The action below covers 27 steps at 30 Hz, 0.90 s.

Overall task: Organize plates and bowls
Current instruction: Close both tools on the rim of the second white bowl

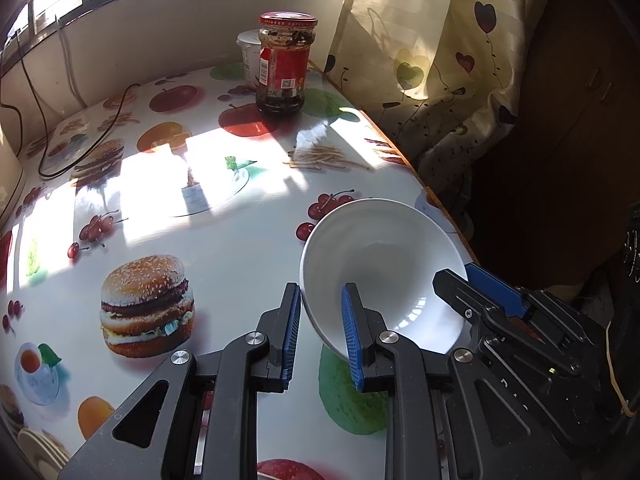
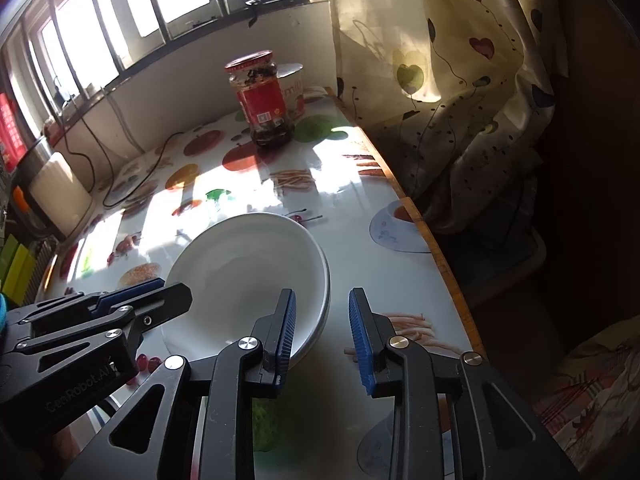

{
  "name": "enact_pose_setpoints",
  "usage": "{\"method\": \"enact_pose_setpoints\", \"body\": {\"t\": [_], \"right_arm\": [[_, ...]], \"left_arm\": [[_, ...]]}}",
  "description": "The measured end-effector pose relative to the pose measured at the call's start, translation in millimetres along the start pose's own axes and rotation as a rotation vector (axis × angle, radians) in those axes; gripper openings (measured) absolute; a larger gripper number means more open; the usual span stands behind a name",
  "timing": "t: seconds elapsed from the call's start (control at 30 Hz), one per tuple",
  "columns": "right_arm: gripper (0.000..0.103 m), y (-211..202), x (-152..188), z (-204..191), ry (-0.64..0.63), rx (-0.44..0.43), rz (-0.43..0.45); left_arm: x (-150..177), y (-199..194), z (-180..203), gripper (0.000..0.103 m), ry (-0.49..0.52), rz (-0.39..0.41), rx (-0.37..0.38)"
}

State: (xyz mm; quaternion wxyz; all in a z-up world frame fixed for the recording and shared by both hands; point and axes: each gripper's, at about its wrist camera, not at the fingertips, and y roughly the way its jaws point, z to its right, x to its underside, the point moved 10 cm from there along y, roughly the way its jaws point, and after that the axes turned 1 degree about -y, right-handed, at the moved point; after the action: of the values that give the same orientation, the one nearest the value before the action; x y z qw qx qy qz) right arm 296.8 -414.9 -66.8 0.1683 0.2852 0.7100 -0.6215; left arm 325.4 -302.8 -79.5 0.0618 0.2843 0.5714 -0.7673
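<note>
A white bowl (image 1: 380, 264) is tilted near the table's right edge. My left gripper (image 1: 322, 328) straddles its near-left rim, one blue pad outside and one inside, with a gap to the rim; the jaws look open. My right gripper (image 1: 476, 288) reaches the bowl's right side in the left wrist view. In the right wrist view the bowl (image 2: 248, 272) seems to sit in a second white dish beneath it. My right gripper (image 2: 322, 332) is open over the bowl's near-right rim. The left gripper (image 2: 160, 292) shows at the bowl's left rim.
A jar with a red lid (image 1: 285, 64) and a white tub (image 1: 250, 54) stand at the far side of the table (image 1: 224, 256). A black cable (image 1: 80, 152) lies at the far left. A curtain (image 1: 432, 72) hangs beyond the right edge. An appliance (image 2: 60, 196) stands at the left.
</note>
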Motion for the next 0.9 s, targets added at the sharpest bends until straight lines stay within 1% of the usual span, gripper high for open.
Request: {"method": "enact_pose_setpoints", "body": {"t": [0.1, 0.23, 0.53, 0.9], "right_arm": [[0.02, 2.3, 1.1, -0.4, -0.002, -0.002, -0.005], [0.017, 3.4, 1.5, -2.7, -0.008, -0.009, -0.007], [0.017, 3.7, 1.0, -2.7, -0.012, -0.004, -0.003], [0.017, 2.7, 0.1, -1.2, -0.007, -0.004, 0.001]], "left_arm": [[-0.9, 0.5, -2.5, 0.015, -0.008, 0.003, -0.003], [-0.7, 0.7, -2.8, 0.013, -0.007, 0.003, -0.01], [-0.9, 1.0, -5.4, 0.008, -0.007, 0.007, -0.023], [-1.4, 1.6, -5.0, 0.008, -0.008, 0.017, -0.04]]}}
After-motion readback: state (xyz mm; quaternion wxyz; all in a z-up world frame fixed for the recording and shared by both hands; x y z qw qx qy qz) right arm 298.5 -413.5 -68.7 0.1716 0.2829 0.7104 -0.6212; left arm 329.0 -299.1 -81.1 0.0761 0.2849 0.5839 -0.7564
